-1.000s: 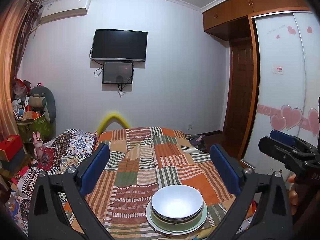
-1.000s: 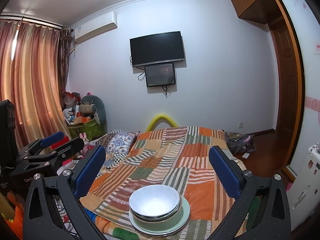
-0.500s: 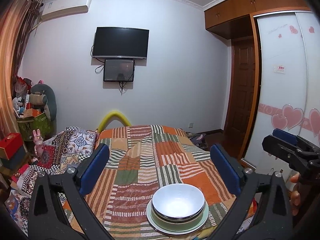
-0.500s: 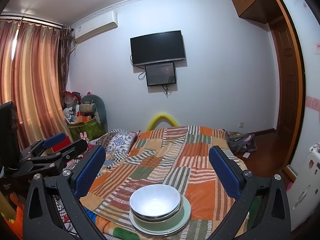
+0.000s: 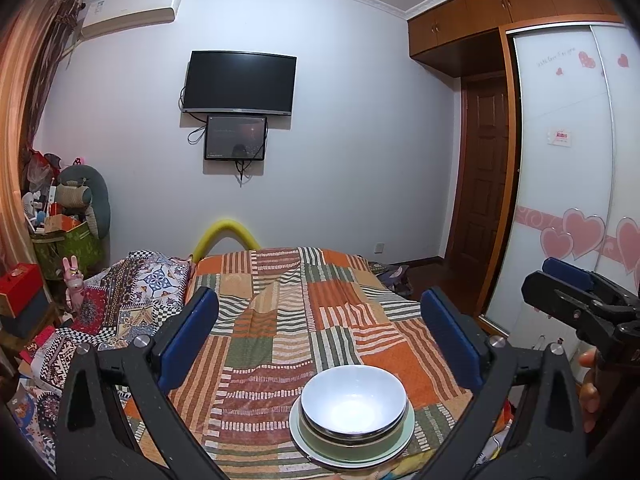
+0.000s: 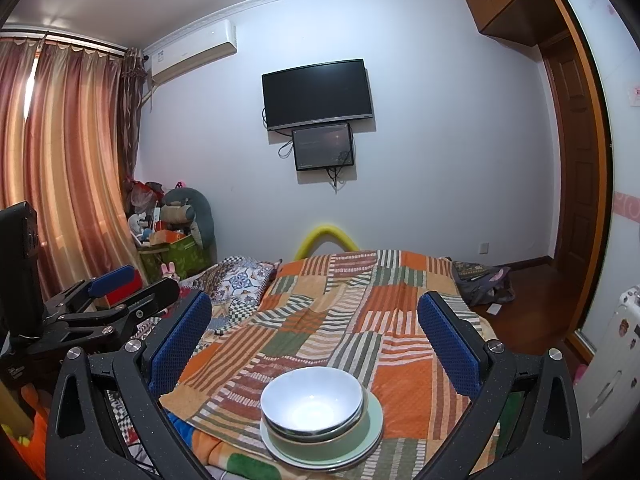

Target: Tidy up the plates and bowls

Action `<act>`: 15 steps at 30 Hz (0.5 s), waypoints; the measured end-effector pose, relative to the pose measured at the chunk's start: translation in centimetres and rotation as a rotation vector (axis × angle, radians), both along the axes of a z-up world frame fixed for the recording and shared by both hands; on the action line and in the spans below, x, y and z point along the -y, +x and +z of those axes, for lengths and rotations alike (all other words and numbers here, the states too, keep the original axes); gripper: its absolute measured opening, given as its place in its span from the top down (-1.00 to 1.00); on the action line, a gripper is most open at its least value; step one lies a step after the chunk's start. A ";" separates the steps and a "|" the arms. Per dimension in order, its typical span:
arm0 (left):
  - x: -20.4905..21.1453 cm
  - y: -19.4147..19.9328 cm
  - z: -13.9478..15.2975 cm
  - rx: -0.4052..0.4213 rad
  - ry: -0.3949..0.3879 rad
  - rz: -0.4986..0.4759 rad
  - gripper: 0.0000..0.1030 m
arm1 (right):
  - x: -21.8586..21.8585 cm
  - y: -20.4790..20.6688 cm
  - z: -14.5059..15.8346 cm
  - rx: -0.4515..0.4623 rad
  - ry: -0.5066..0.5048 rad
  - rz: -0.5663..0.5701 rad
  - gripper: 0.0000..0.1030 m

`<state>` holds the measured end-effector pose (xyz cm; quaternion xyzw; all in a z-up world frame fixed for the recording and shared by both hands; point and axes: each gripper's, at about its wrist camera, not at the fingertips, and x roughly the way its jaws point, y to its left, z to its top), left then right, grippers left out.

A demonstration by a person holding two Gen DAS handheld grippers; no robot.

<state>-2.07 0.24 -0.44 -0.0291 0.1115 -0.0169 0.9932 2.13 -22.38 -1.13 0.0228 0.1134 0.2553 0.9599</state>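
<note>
A white bowl (image 5: 354, 398) sits nested in a green bowl on a pale green plate (image 5: 316, 450) at the near edge of the bed; the stack also shows in the right wrist view, with the bowl (image 6: 312, 402) and the plate (image 6: 370, 436). My left gripper (image 5: 320, 340) is open and empty, held above and behind the stack. My right gripper (image 6: 314, 340) is open and empty too, above the stack. In each view the other gripper shows at the side, the right one (image 5: 576, 296) and the left one (image 6: 116, 296).
The stack rests on a striped patchwork blanket (image 5: 288, 320) over the bed. A patterned quilt (image 5: 132, 296) lies to the left. Boxes and toys (image 5: 60, 224) crowd the left corner. A wardrobe with heart stickers (image 5: 580, 200) stands right. A TV (image 5: 240, 84) hangs ahead.
Both grippers have drifted slightly; the view has tilted down a little. The stack has not moved and both grippers stay open.
</note>
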 end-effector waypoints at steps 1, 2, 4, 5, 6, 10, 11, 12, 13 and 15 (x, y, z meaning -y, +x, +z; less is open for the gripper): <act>0.0 0.0 0.0 0.000 0.002 -0.001 -1.00 | 0.0 0.0 0.0 -0.001 0.000 0.001 -1.00; 0.1 0.0 0.0 0.000 0.003 -0.002 -1.00 | 0.0 0.1 0.0 -0.002 0.001 0.001 -1.00; 0.1 0.1 0.0 -0.001 0.005 -0.002 -1.00 | 0.0 0.1 0.0 -0.005 0.001 0.002 -1.00; -0.1 0.1 -0.1 -0.001 0.006 -0.003 -1.00 | 0.0 0.1 0.0 -0.005 0.001 0.002 -1.00; 0.0 0.1 -0.1 -0.002 0.005 -0.004 -1.00 | 0.0 0.1 0.0 -0.007 0.000 0.002 -1.00; 0.0 0.2 -0.1 -0.001 0.003 -0.006 -1.00 | 0.1 0.2 0.0 -0.009 0.000 0.003 -1.00; 0.0 0.2 -0.1 0.000 0.003 -0.006 -1.00 | 0.0 0.3 0.0 -0.009 0.000 0.004 -1.00; 0.0 0.2 -0.2 0.002 0.001 -0.007 -1.00 | 0.1 0.3 -0.1 -0.010 -0.001 0.005 -1.00; -0.1 0.2 -0.2 0.003 0.000 -0.007 -1.00 | 0.1 0.3 -0.1 -0.009 -0.001 0.004 -1.00; -0.1 0.2 -0.2 0.004 -0.001 -0.006 -1.00 | 0.1 0.3 -0.1 -0.010 -0.001 0.005 -1.00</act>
